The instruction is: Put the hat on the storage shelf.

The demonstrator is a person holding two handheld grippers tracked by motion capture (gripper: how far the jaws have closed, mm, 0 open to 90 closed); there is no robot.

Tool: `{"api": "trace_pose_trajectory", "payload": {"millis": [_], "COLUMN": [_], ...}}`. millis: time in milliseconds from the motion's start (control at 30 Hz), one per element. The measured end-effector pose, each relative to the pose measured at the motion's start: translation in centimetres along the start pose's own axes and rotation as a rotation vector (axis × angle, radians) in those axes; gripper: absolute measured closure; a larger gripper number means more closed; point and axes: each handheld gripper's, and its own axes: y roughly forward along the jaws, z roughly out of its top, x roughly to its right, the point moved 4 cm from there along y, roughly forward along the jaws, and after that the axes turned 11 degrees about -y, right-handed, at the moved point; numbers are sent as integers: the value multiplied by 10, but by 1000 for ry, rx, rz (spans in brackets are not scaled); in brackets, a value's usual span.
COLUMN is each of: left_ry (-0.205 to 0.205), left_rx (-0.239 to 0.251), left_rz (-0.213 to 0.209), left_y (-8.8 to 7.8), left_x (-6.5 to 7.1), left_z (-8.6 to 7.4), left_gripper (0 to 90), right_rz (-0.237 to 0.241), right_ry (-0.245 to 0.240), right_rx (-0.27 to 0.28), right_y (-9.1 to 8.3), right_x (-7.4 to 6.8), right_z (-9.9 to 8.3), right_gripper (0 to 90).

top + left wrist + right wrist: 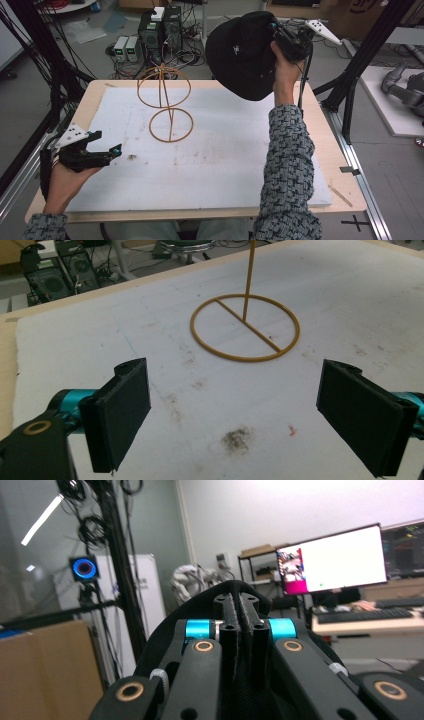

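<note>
With our right gripper clamped on the black cap above the table's far edge, a thin pinch could slip or the cap topple the wire stand, while our left gripper rests spread apart near the left edge

White sheet covers wooden table. Dark smudge on sheet near its left edge. Computer towers on floor beyond sheet's far edge, two small grey boxes left of them. Black cross mark on floor right of sheet's near corner.
</note>
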Motion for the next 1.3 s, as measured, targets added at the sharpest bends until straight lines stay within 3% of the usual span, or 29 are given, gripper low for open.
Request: {"api": "trace_pose_trajectory", "payload": {"millis": [167,300,833,1033,1167,1300], "left_ry": [-10,-11,-26,-30,-33,-37], "left_rx": [6,8,10,12,14,16], "left_rz": [18,29,66,84,91,98], "left_y": [-10,-15,-31,-37,-41,-46], "left_x": [-3,-5,-15,-17,-18,-20], "left_z": [-4,-7,-22,-25,-25,-27], "left_gripper": [143,143,143,143,144,143], "right_rz": [39,93,198,269,313,371], "right_ry": [25,19,104,103,129,136], "right_rx": [18,47,97,98,104,89], "right_y": [2,10,32,46,53,67], "right_x": [-4,-13,-35,-56,-67,-86], "right_z": [10,16,12,17,18,15], "right_gripper": [888,888,888,888,888,888]}}
